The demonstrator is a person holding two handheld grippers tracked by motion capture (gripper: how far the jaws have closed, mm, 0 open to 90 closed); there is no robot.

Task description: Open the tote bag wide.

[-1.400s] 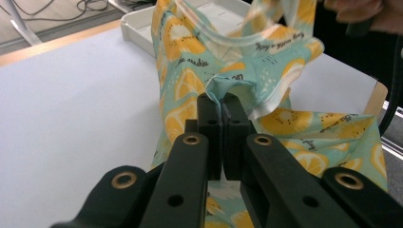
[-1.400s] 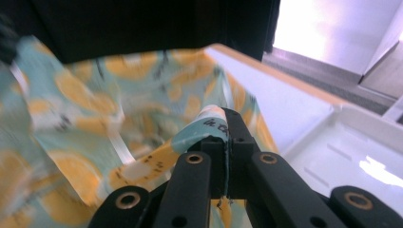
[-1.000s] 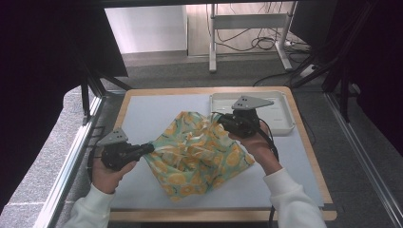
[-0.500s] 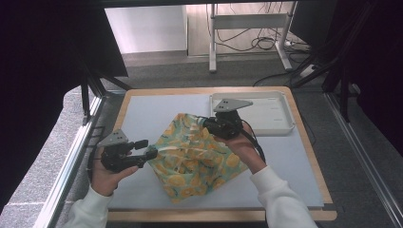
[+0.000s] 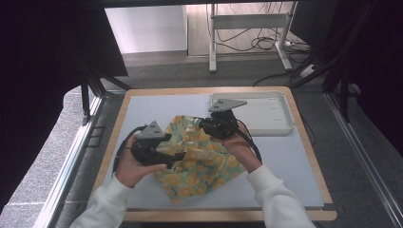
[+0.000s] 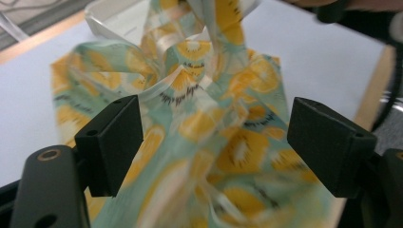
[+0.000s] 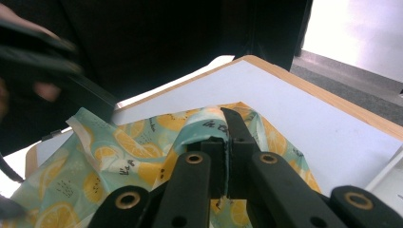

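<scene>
A bench (image 5: 304, 156) with a pale grey top and light wooden rim sits in the middle of the high view. At its upper right lies a shallow white tray (image 5: 266, 114). Beyond the bench, at the top of the frame, grey floor (image 5: 166, 69) carries a white metal stand (image 5: 247, 21) with loose black cables (image 5: 259, 42) beneath it.
</scene>
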